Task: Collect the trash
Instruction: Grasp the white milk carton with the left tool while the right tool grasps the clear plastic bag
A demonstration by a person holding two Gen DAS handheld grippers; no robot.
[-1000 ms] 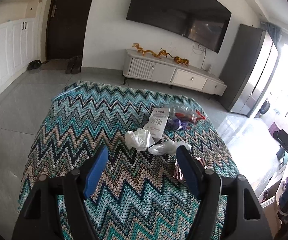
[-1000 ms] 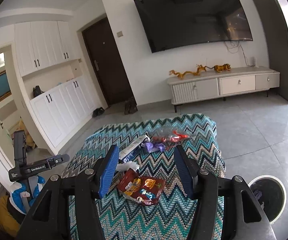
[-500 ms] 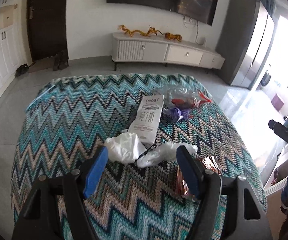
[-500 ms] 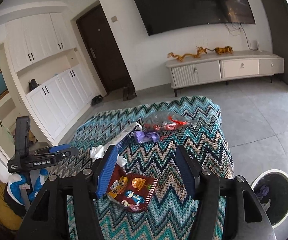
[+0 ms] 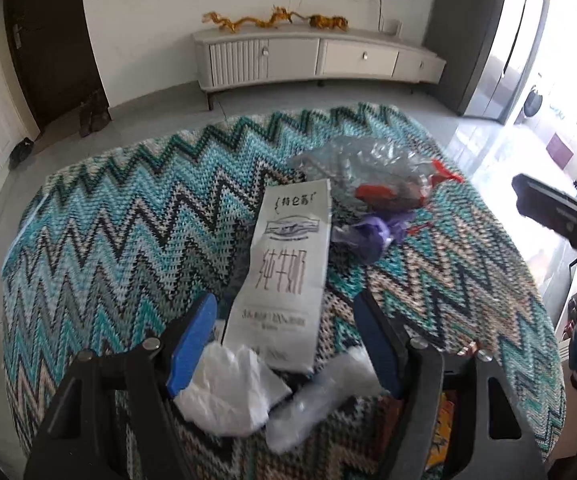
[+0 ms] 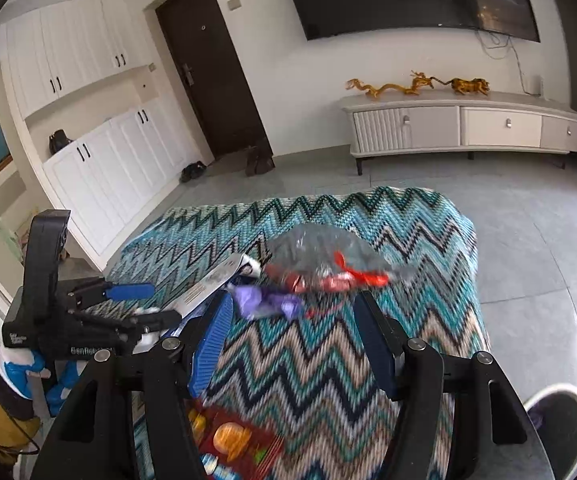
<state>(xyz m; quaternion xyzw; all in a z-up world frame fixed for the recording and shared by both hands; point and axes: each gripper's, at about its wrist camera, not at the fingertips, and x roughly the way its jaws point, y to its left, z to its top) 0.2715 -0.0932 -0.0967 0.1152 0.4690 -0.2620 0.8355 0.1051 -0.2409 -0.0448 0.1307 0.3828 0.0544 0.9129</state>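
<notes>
Trash lies on a table under a zigzag blanket [image 5: 108,240]. My left gripper [image 5: 286,316] is open, its fingers on either side of a flattened white milk carton [image 5: 284,276]. A crumpled white tissue [image 5: 228,388] and a clear wrapper [image 5: 320,396] lie just below it. Beyond are a purple wrapper [image 5: 376,232] and a clear bag with red scraps [image 5: 376,172]. My right gripper [image 6: 292,320] is open and empty above the blanket [image 6: 328,360], near the purple wrapper [image 6: 264,300] and the clear bag [image 6: 320,256]. A red snack packet [image 6: 232,444] lies under it.
A round trash bin [image 6: 560,424] stands on the floor at the table's right. The left gripper [image 6: 128,292] shows at the left in the right wrist view. A white TV cabinet [image 5: 312,56] stands by the far wall, white cupboards [image 6: 100,152] along the left.
Both grippers moved forward and lower over the table. The left one now straddles the milk carton; the right one passed over the snack packet toward the purple wrapper.
</notes>
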